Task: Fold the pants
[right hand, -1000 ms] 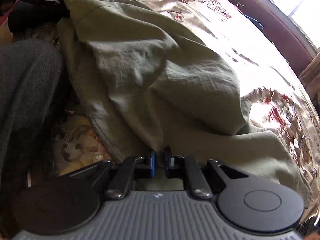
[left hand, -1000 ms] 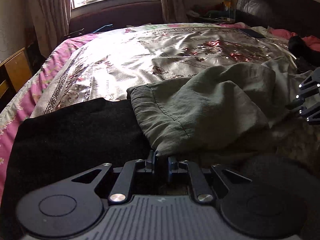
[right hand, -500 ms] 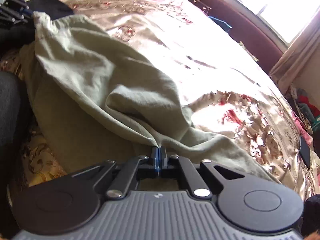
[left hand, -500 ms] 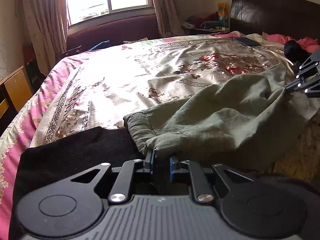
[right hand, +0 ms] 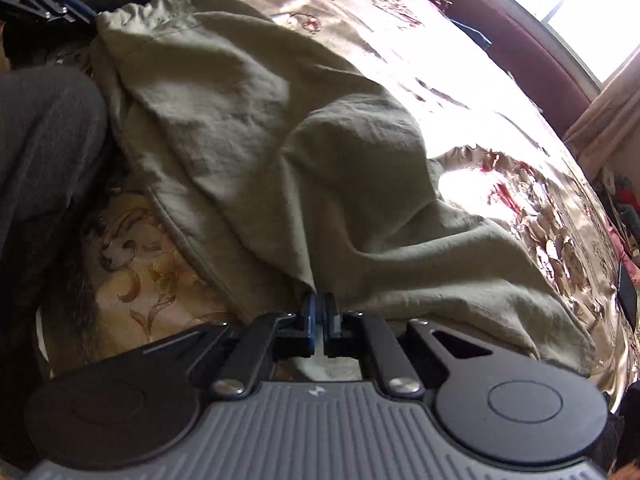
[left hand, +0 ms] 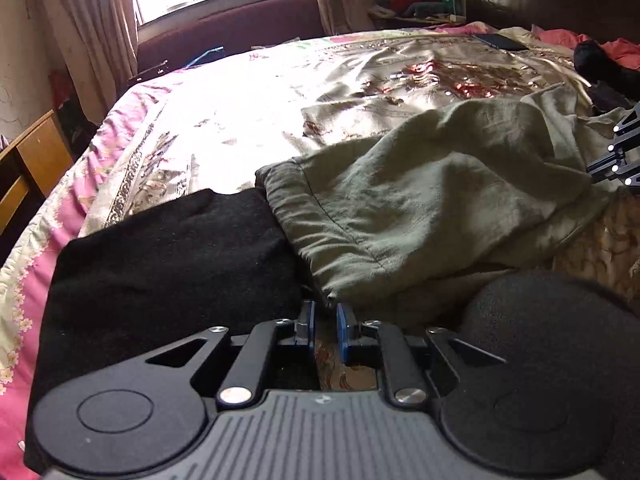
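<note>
Olive-green pants (left hand: pixel 432 196) lie crumpled on the patterned bedspread (left hand: pixel 256 120). My left gripper (left hand: pixel 323 308) is shut on the near corner of their gathered waistband. In the right wrist view the pants (right hand: pixel 256 128) spread away from my right gripper (right hand: pixel 319 300), which pinches a raised fold; its jaws are opening slightly, with cloth still between them. The left gripper (right hand: pixel 76 4) shows at the top left, at the waistband. The right gripper (left hand: pixel 616 160) sits at the far right edge of the left wrist view.
A folded black garment (left hand: pixel 168 256) lies left of the pants. A person's knee in grey trousers (left hand: pixel 552 320) is close by, between the grippers. A dark phone (left hand: pixel 500 40) lies near the headboard. A wooden cabinet (left hand: pixel 28 168) stands beside the bed.
The right jaws closed tight on the fold, then parted a little. Both grippers lifted the cloth slightly and came back down; the pants stay bunched between them.
</note>
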Demonstrator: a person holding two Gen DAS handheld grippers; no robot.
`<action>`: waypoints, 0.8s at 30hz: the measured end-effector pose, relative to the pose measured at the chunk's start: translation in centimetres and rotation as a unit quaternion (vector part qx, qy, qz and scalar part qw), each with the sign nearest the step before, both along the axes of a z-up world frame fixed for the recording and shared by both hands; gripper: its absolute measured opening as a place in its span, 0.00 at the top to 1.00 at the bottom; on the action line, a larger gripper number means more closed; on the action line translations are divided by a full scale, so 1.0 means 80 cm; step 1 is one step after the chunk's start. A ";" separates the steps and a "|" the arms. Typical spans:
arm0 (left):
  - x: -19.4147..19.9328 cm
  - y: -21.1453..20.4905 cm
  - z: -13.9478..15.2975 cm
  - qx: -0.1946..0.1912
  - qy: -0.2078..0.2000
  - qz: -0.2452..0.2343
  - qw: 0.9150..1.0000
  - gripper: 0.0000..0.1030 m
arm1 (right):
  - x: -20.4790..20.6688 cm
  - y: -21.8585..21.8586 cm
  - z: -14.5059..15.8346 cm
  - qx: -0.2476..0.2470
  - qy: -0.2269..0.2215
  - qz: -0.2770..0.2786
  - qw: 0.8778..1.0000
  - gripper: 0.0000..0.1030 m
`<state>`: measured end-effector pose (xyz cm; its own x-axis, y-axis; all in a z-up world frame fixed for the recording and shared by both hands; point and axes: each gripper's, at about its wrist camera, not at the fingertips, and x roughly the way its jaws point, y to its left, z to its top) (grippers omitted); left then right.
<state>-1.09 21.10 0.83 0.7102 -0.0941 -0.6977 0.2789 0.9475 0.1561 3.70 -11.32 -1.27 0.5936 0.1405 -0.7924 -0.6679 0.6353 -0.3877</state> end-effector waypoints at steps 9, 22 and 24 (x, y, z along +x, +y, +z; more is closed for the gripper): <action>-0.002 -0.036 -0.010 0.068 -0.019 -0.076 0.995 0.57 | -0.040 0.034 0.017 0.001 -0.057 0.077 0.995 0.75; 0.020 -0.034 -0.039 0.102 -0.010 -0.108 0.989 0.59 | 0.006 0.144 -0.030 0.036 -0.007 0.152 0.988 0.75; 0.023 -0.031 -0.035 0.084 -0.013 -0.097 0.992 0.66 | 0.009 0.145 -0.027 0.033 -0.004 0.143 0.989 0.93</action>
<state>0.77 18.62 -1.93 0.7081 -0.1140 -0.6968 0.4468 0.8365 0.3172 4.41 0.32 -3.46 0.5278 0.3558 -0.7713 -0.8215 0.4446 -0.3571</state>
